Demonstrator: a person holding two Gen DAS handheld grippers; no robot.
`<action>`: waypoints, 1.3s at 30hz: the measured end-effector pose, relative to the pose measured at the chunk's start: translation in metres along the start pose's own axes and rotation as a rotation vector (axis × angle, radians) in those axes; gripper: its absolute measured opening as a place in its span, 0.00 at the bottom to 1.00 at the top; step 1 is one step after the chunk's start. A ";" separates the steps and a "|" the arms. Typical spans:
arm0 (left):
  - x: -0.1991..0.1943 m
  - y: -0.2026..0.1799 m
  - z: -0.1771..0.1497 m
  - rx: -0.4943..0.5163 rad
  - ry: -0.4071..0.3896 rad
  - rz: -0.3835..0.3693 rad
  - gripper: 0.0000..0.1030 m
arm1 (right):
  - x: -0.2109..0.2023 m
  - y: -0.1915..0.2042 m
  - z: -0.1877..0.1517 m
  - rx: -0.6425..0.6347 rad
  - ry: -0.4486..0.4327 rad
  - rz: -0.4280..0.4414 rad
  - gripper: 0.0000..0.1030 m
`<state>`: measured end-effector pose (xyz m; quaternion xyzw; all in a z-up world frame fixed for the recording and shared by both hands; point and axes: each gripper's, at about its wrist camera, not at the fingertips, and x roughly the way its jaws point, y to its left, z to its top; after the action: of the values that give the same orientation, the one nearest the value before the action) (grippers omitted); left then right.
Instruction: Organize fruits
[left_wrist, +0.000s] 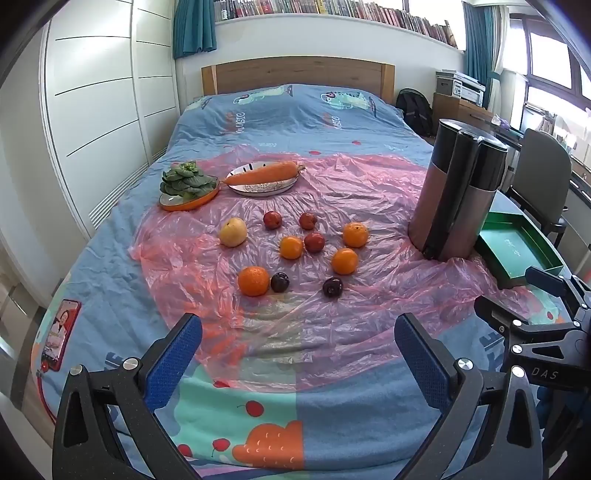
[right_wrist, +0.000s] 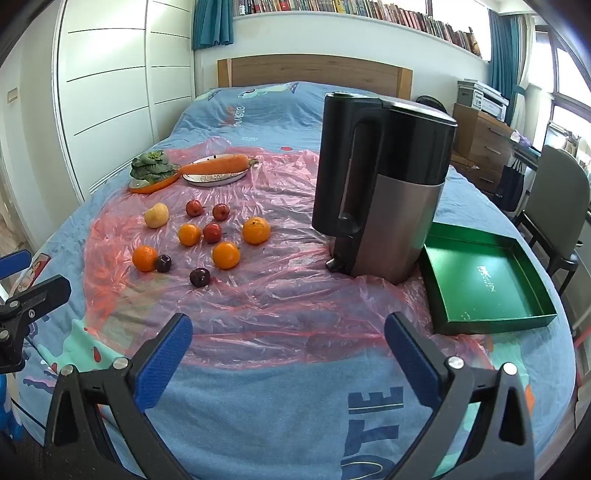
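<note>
Loose fruit lies on a pink plastic sheet (left_wrist: 369, 192) on the bed: several oranges, the nearest one (left_wrist: 253, 281) also showing in the right wrist view (right_wrist: 144, 258), red plums (left_wrist: 314, 242), dark plums (left_wrist: 332, 287) and a yellow pear (left_wrist: 233, 232) (right_wrist: 156, 215). An empty green tray (right_wrist: 484, 286) (left_wrist: 517, 247) sits at the right. My left gripper (left_wrist: 297, 334) is open and empty over the bed's near end. My right gripper (right_wrist: 288, 334) is open and empty, short of the sheet's middle.
A tall black and steel kettle (right_wrist: 380, 184) (left_wrist: 456, 192) stands between the fruit and the tray. A carrot on a plate (left_wrist: 262, 173) and greens on an orange dish (left_wrist: 186, 182) sit behind the fruit. A phone (left_wrist: 59, 332) lies at the left edge. A chair (right_wrist: 557, 206) is at the right.
</note>
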<state>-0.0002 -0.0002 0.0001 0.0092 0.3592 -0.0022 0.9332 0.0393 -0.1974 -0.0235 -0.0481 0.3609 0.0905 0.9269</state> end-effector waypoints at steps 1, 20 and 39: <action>0.000 0.000 0.000 0.000 0.002 -0.003 0.99 | 0.000 0.000 0.000 0.000 0.003 0.001 1.00; 0.006 -0.004 -0.002 0.015 0.016 -0.008 0.99 | 0.002 -0.002 0.000 0.001 0.005 0.002 1.00; 0.013 -0.002 -0.008 0.018 0.035 0.000 0.99 | 0.005 -0.002 -0.003 0.001 0.011 0.006 1.00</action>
<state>0.0041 -0.0024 -0.0141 0.0174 0.3753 -0.0054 0.9267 0.0413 -0.1991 -0.0293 -0.0470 0.3663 0.0926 0.9247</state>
